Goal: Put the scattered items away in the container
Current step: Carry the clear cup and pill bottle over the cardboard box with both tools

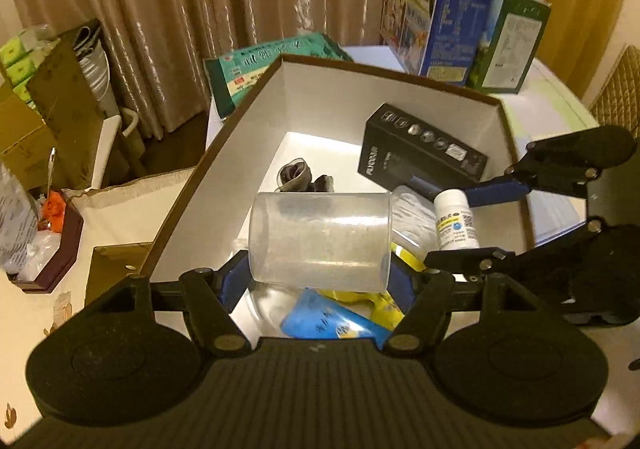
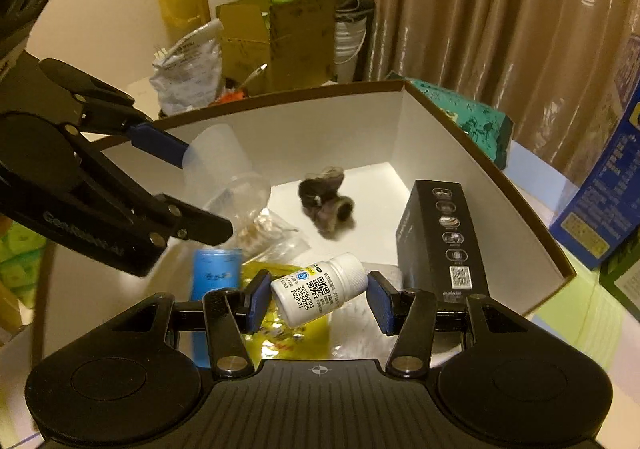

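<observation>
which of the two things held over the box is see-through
The clear plastic cup in the left gripper; the right gripper holds a white pill bottle, opaque and labelled.

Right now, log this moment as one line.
left gripper: holds clear cup | right gripper: holds white bottle | both above box

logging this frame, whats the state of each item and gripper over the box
left gripper: shut on the clear plastic cup
clear plastic cup: held on its side above the box
right gripper: shut on the small white pill bottle
small white pill bottle: held tilted, cap on
white-lined cardboard box: open, part filled
black carton: inside the box, closed
blue tube: lying in the box
</observation>
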A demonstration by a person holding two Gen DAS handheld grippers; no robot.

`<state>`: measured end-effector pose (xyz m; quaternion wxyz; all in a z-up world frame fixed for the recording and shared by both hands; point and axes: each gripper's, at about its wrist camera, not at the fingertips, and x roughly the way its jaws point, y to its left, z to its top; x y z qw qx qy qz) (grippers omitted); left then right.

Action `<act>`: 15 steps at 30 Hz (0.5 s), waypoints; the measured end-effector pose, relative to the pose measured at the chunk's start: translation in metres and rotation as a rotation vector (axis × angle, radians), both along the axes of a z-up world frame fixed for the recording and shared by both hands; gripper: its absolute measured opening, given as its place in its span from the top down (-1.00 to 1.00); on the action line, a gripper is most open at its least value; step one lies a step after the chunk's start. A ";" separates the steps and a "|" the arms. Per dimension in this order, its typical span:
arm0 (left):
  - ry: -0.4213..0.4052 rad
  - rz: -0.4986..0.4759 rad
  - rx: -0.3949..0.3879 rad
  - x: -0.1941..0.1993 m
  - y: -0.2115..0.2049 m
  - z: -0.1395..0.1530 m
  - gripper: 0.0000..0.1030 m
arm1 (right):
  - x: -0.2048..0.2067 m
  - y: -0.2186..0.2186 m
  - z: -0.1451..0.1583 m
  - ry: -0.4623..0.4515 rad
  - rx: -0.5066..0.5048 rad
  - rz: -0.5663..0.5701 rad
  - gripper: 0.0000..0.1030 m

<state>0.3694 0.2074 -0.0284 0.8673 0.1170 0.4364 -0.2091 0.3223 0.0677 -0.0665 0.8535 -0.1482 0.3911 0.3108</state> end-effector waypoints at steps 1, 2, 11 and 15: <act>0.006 -0.009 0.008 0.005 -0.002 -0.004 -0.31 | 0.003 0.001 -0.002 0.000 -0.008 0.002 0.05; 0.014 -0.018 0.015 0.010 -0.003 -0.009 -0.31 | 0.006 0.001 -0.004 0.001 -0.015 0.004 0.05; 0.048 -0.042 0.050 0.038 -0.013 -0.034 -0.31 | 0.023 0.001 -0.013 0.014 -0.033 0.007 0.05; 0.051 -0.050 0.067 0.042 -0.015 -0.038 -0.35 | 0.021 0.001 -0.013 0.019 -0.033 0.022 0.05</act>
